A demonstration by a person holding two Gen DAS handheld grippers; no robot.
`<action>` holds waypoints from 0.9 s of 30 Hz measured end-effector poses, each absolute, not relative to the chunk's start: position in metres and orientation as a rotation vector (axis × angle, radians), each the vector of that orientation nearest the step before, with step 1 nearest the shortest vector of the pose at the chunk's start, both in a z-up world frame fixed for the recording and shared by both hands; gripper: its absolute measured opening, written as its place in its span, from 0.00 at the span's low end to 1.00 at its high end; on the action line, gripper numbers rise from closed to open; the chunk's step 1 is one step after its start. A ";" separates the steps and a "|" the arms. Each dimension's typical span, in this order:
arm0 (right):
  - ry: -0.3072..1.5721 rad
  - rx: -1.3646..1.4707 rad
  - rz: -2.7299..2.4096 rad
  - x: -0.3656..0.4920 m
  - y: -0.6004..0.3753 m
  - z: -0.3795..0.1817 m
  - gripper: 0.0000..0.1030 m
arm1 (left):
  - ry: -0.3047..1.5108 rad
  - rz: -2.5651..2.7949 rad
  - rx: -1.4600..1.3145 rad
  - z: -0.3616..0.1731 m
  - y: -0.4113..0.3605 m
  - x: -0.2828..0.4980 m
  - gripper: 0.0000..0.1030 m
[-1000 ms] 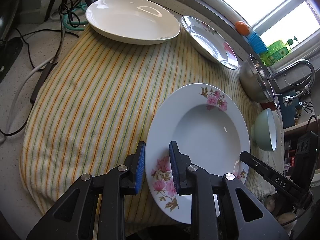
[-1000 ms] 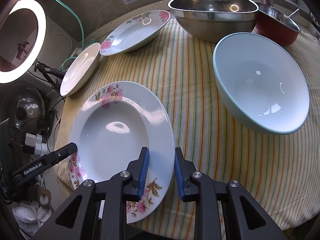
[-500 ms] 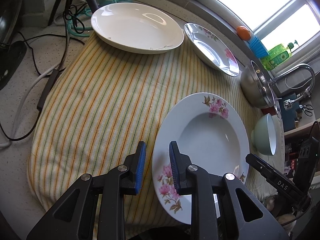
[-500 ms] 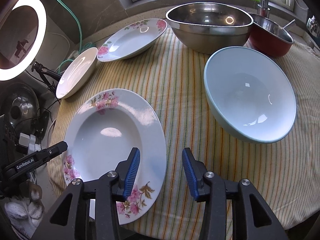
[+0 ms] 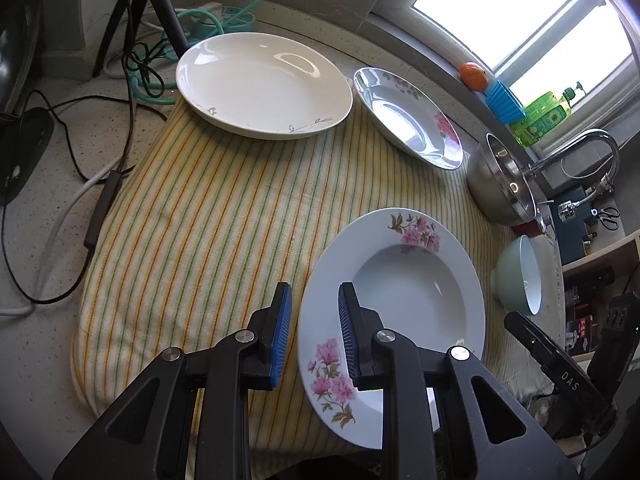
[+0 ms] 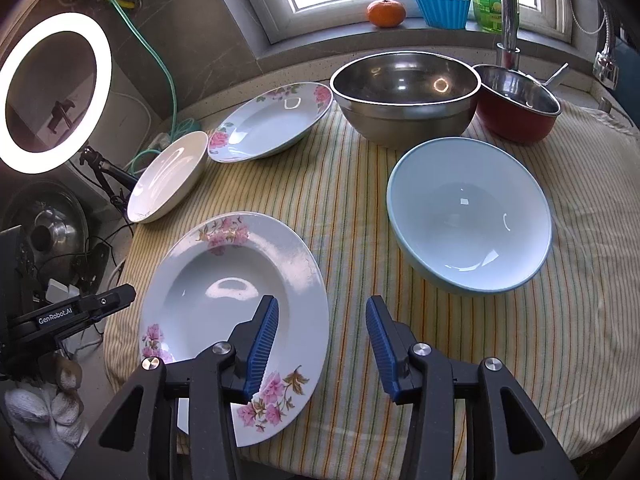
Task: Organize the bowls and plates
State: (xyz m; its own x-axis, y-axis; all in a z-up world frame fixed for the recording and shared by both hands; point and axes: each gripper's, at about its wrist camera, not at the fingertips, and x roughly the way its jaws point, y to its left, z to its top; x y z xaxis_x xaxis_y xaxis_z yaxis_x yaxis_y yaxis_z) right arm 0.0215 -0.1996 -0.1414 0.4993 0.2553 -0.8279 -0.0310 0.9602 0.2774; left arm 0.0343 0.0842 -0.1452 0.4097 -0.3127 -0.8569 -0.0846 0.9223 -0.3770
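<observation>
A flowered deep plate lies flat on the striped cloth near its front edge. My left gripper is open and empty, its jaws astride the plate's left rim from above. My right gripper is open wide and empty, above the plate's right rim. A second flowered plate leans at the back. A plain white plate sits at the back left. A light blue bowl stands to the right.
A steel mixing bowl and a red pot stand at the back by the tap. Cables and a tripod lie left of the cloth. A ring light stands at the far left. An orange sits on the sill.
My right gripper opened, let go of the flowered plate's rim and drew back. My left gripper also drew back. The plate now lies flat on the cloth.
</observation>
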 end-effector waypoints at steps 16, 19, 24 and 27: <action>1.014 0.184 0.104 0.024 -0.177 -0.111 0.41 | 1.059 -0.229 -0.317 -0.114 0.076 0.044 0.21; 0.988 0.146 0.104 0.025 -0.173 -0.101 0.41 | 1.044 -0.250 -0.319 -0.109 0.076 0.047 0.21; 0.970 0.126 0.162 0.036 -0.167 -0.084 0.41 | 1.044 -0.251 -0.333 -0.108 0.073 0.053 0.21; 0.969 0.129 0.210 0.048 -0.169 -0.077 0.41 | 1.051 -0.237 -0.374 -0.108 0.072 0.055 0.22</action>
State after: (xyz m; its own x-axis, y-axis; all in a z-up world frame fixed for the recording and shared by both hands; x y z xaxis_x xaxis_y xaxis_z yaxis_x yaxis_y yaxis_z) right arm 0.0479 -0.1693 -0.0770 0.5482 0.2341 -0.8029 -0.1194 0.9721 0.2019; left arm 0.0550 0.0720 -0.1080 0.4802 -0.3646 -0.7978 0.0129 0.9123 -0.4092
